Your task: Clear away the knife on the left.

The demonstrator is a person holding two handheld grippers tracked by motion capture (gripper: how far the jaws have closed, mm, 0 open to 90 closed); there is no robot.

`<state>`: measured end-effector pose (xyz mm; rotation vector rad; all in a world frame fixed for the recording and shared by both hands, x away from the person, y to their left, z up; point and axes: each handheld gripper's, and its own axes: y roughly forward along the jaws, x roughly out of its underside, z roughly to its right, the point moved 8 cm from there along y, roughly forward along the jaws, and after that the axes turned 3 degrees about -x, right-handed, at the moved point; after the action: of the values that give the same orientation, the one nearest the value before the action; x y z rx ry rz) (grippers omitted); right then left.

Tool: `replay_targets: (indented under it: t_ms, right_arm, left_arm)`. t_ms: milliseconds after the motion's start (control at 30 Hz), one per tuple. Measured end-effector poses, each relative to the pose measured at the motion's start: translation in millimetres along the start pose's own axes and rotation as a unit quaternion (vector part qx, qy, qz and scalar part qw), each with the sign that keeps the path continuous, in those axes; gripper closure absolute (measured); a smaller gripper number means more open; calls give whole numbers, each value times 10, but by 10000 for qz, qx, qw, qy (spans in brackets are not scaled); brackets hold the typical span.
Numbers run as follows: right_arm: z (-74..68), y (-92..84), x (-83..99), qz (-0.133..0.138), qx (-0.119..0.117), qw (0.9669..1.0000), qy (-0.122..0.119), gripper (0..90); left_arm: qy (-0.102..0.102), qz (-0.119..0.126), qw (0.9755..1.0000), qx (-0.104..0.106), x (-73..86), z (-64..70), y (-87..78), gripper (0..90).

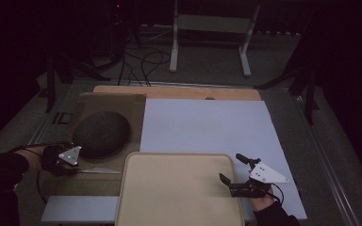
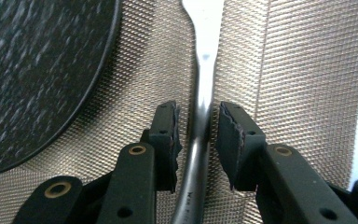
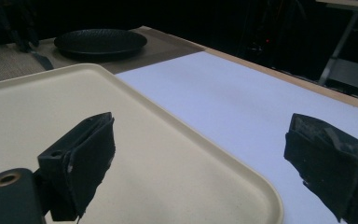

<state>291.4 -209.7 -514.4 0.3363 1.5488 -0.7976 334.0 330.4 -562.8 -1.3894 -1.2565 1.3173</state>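
A silver metal utensil point(image 2: 205, 60) lies on a woven brown placemat point(image 2: 284, 70), its handle running between the jaws of my left gripper point(image 2: 198, 126). A thin gap shows on each side of the handle, so the pads do not press on it. From above, the left gripper point(image 1: 81, 168) sits at the placemat's left, just below a black round plate point(image 1: 101, 134), and the utensil point(image 1: 99, 170) points right. My right gripper point(image 1: 231, 167) stands wide open astride the right rim of a cream tray point(image 1: 179, 157), with nothing between its fingers.
A white sheet point(image 1: 207, 127) covers the table's middle and right. The black plate point(image 3: 100, 43) rests on the placemat point(image 1: 99, 106) behind the tray point(image 3: 242, 182). Cables and a white metal stand point(image 1: 212, 28) are on the floor beyond the table.
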Motion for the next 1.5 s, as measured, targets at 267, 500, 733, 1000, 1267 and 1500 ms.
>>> replay_targets:
  t_ms: [267, 500, 733, 1000, 1267, 1500]
  right_arm:
    - [3, -8, 1, -3, 1, 10000, -3, 83]
    - [-2, -4, 2, -17, -9, 10000, -12, 83]
    - [-13, 5, 6, -32, -39, 10000, -15, 84]
    - [-16, 11, 17, -46, -64, 10000, 16, 84]
    - [-3, -9, 15, -15, -37, 10000, 45, 84]
    - [-2, -18, 2, -5, -2, 10000, 25, 85]
  left_arm:
    - [45, -116, 9998, 131, -37, -6, 48, 697]
    - [97, -262, 9993, 251, -78, 2, 61, 730]
    - [89, -372, 9988, 318, -89, 17, 70, 767]
    - [177, -556, 9974, 434, -113, 19, 80, 795]
    - [281, -697, 9953, 609, -139, -11, 79, 807]
    - [151, -621, 9951, 751, -120, 54, 46, 808]
